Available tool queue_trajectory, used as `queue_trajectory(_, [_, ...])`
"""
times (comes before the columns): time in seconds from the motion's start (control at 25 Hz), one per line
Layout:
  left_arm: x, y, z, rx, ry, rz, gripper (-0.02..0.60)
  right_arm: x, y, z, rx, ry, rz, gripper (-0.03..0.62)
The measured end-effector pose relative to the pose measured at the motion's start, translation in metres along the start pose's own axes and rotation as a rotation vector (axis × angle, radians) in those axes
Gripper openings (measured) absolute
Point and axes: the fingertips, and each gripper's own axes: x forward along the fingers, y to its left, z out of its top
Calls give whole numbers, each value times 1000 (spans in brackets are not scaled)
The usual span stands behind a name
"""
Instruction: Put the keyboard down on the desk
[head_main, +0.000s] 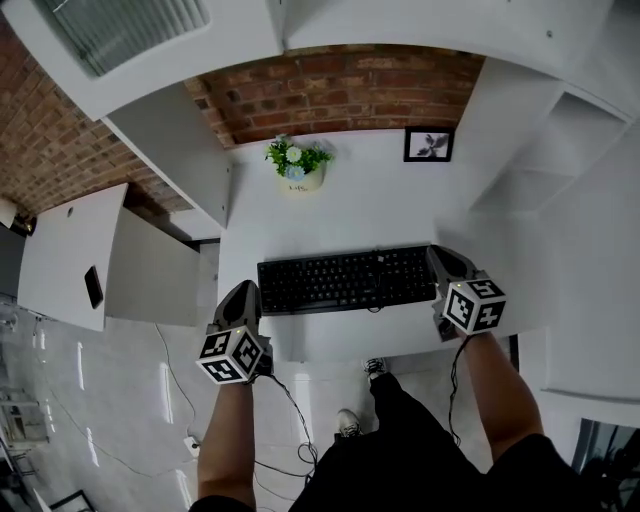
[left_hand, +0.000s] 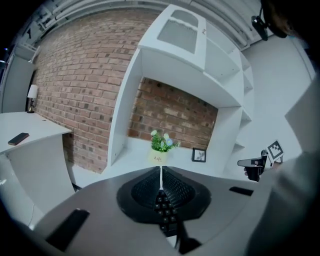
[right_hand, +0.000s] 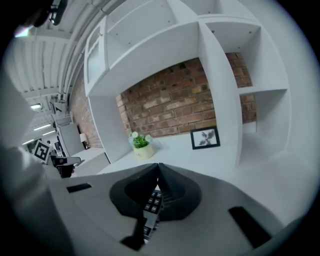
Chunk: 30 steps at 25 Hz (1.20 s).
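Both claws are clenched on the keyboard (head_main: 345, 280). The left gripper (head_main: 252, 298) pinches its left short end and the right gripper (head_main: 443, 272) its right short end, each pair of jaws closed onto the black edge with rows of keys showing just under the tips. Gripping both ends keeps the long, thin board level and stops it swinging, a sensible hold for a thing too wide for one claw. It runs along the front edge of the white desk (head_main: 350, 205), roughly midway between the side edges. Whether it rests on the surface or hangs just above it cannot be told. The setting-down looks unfinished, since neither claw has let go. Further back, a small flower pot (head_main: 296, 168) and a framed picture (head_main: 428, 145) stand at the rear edge under the brick wall (head_main: 330, 90), well apart from the keyboard, so the front half of the desk is open for it.
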Motion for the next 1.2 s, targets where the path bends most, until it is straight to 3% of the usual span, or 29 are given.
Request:
queue_trajectory(0.28, [-87, -45, 48, 24, -116, -45, 18, -71, 78, 45, -46, -140, 122, 18])
queue_trajectory(0.48, [-137, -73, 65, 54, -163, -106, 18, -122, 122, 59, -108, -225, 155, 18])
queue_trajectory(0.92, [-228, -133, 29, 89, -152, -233, 17, -231, 158, 15, -85, -284, 135, 18])
queue_trajectory(1.2, [-253, -166, 1, 108, -114, -253, 17, -275, 153, -5, -73, -273, 121, 18])
